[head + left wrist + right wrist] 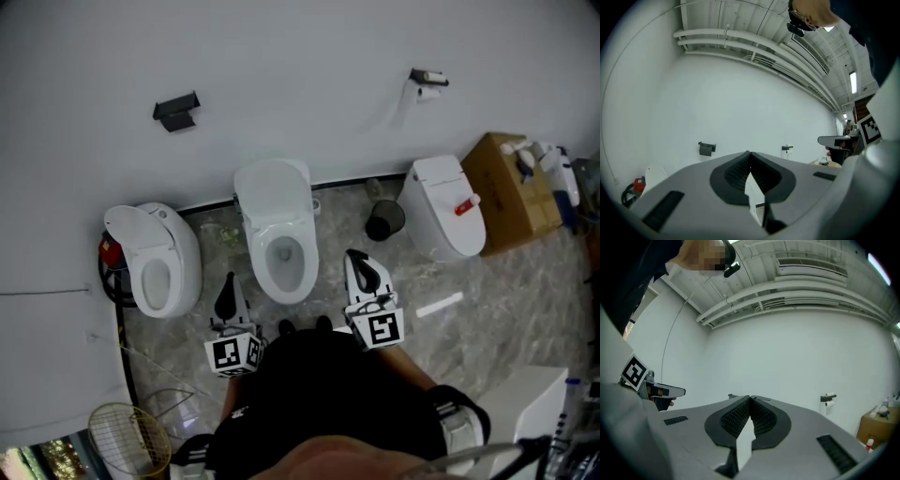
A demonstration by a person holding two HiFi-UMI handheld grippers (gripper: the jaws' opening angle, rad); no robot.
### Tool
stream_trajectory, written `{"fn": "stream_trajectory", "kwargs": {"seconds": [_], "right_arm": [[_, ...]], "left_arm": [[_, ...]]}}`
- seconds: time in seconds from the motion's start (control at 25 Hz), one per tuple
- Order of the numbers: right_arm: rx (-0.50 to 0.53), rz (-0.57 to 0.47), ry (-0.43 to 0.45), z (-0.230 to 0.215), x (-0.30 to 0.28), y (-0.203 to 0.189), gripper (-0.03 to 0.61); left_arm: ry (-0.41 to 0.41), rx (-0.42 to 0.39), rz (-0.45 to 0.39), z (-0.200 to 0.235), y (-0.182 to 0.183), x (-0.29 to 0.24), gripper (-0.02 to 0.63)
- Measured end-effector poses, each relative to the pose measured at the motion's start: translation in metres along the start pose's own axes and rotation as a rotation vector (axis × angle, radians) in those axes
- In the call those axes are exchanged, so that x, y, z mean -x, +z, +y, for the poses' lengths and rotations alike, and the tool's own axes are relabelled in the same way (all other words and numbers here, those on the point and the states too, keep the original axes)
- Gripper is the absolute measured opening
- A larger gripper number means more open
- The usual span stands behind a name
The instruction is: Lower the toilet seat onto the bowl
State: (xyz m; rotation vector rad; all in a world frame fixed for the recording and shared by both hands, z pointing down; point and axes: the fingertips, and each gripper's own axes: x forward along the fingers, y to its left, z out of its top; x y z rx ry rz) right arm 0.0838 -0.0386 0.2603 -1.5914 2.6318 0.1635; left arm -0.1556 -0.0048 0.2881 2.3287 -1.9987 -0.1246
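Note:
The middle white toilet [281, 246] stands against the wall right in front of me, with its lid and seat [273, 191] raised at the back and the bowl [287, 260] uncovered. My left gripper [229, 279] hangs shut just left of the bowl's front, with nothing in it. To the right of the bowl's front is my right gripper [353, 257], also shut and empty. In the left gripper view the pads [738, 174] meet at the tip of the left gripper [749, 153], and a sliver of white toilet [753, 192] shows below. The right gripper [750, 398] points at the bare wall.
A second toilet [155, 262] with its lid up stands at the left, with a red object [110, 251] behind it. A closed toilet [446, 210] is at the right, with a black bin [382, 221] and a cardboard box [511, 192] beside it. A wire basket [127, 437] lies near left.

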Motion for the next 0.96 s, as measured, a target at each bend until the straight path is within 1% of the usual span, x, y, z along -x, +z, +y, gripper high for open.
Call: {"fn": "stream_trajectory", "kwargs": {"seconds": [0.2, 0.28, 0.36, 0.44, 0.6, 0.96], "right_arm": [[-0.033, -0.002, -0.021, 0.000, 0.004, -0.003, 0.017], [-0.043, -0.011, -0.032, -0.003, 0.005, 0.001, 0.017], [-0.038, -0.022, -0.044, -0.005, 0.005, 0.005, 0.017], [-0.017, -0.028, -0.057, -0.006, 0.008, 0.007, 0.017], [0.006, -0.036, -0.067, -0.009, 0.007, 0.009, 0.017], [-0.004, -0.049, -0.063, -0.009, 0.000, 0.012, 0.017]], "left_arm": [[-0.010, -0.021, 0.013, -0.004, -0.004, 0.001, 0.008], [-0.008, -0.049, 0.031, -0.004, -0.005, 0.000, 0.008], [-0.008, -0.083, 0.048, -0.003, -0.004, -0.002, 0.008], [-0.013, -0.099, 0.043, -0.002, -0.002, -0.001, 0.008], [-0.006, -0.090, 0.029, -0.001, 0.002, -0.003, 0.008], [-0.007, -0.090, 0.029, 0.001, 0.005, -0.008, 0.008]]}}
